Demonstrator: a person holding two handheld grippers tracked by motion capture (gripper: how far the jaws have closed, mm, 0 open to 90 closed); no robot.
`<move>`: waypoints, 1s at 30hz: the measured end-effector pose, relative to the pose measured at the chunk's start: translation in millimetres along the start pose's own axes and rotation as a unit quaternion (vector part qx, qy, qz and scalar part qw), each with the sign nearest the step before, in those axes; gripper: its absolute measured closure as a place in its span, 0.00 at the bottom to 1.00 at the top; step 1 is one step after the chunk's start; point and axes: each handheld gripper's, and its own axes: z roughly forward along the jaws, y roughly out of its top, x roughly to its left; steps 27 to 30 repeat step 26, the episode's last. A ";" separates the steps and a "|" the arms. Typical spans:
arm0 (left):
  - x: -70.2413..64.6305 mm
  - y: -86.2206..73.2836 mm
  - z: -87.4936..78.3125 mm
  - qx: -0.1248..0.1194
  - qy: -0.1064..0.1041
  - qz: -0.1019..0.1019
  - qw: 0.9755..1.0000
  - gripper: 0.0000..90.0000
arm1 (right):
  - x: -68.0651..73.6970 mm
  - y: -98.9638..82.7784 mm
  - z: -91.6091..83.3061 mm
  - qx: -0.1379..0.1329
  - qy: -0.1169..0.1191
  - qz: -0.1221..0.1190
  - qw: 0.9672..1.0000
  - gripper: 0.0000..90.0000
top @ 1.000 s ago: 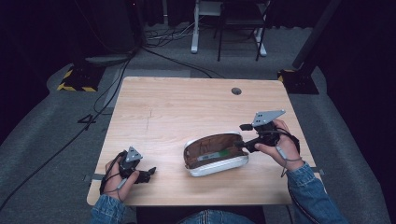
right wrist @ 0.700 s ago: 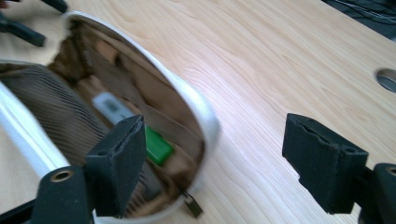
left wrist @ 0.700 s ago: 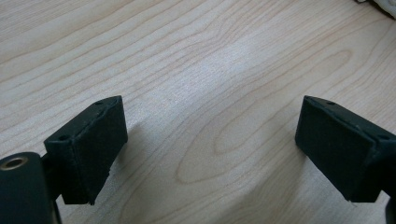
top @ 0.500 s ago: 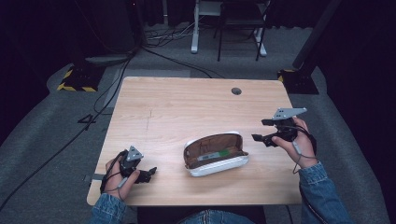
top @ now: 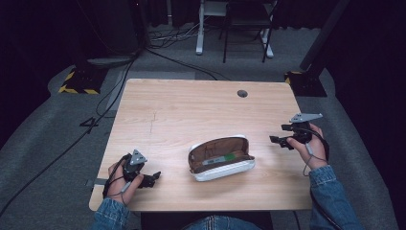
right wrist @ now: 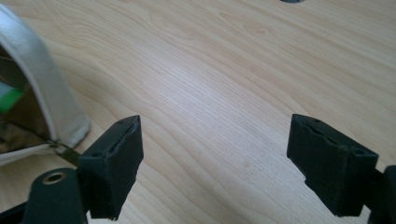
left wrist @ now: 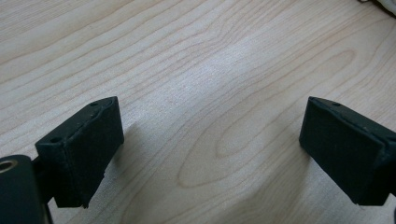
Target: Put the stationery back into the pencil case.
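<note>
Since a second ago the right gripper (top: 281,141) has drawn away from the open pencil case (top: 221,158) toward the table's (top: 191,110) right edge, its jaws having just been opening and now wide with nothing between them. The left gripper (top: 152,178) rests where it was, jaws also spread and empty. The case lies between the two grippers, well apart from both; the green label inside is too small to read.
</note>
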 end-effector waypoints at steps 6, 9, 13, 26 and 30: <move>0.1 0.2 0.4 0.000 -0.002 0.001 1.000 0.07 | -12.1 -16.6 14.2 0.010 -0.017 0.015 1.000 0.22; 0.0 0.4 0.6 0.000 -0.001 0.001 1.000 0.06 | -15.7 -23.4 20.6 0.013 -0.026 0.019 0.999 0.22; 0.0 0.8 0.9 0.002 -0.001 0.003 1.000 0.05 | -17.5 -30.5 28.2 0.019 -0.035 0.020 0.999 0.22; -2.0 2.6 3.1 0.007 0.000 -0.001 1.000 0.02 | -19.7 -45.7 44.8 0.002 -0.048 0.032 0.998 0.17; -2.0 2.6 3.1 0.007 0.000 -0.001 1.000 0.02 | -19.7 -45.7 44.8 0.002 -0.048 0.032 0.998 0.17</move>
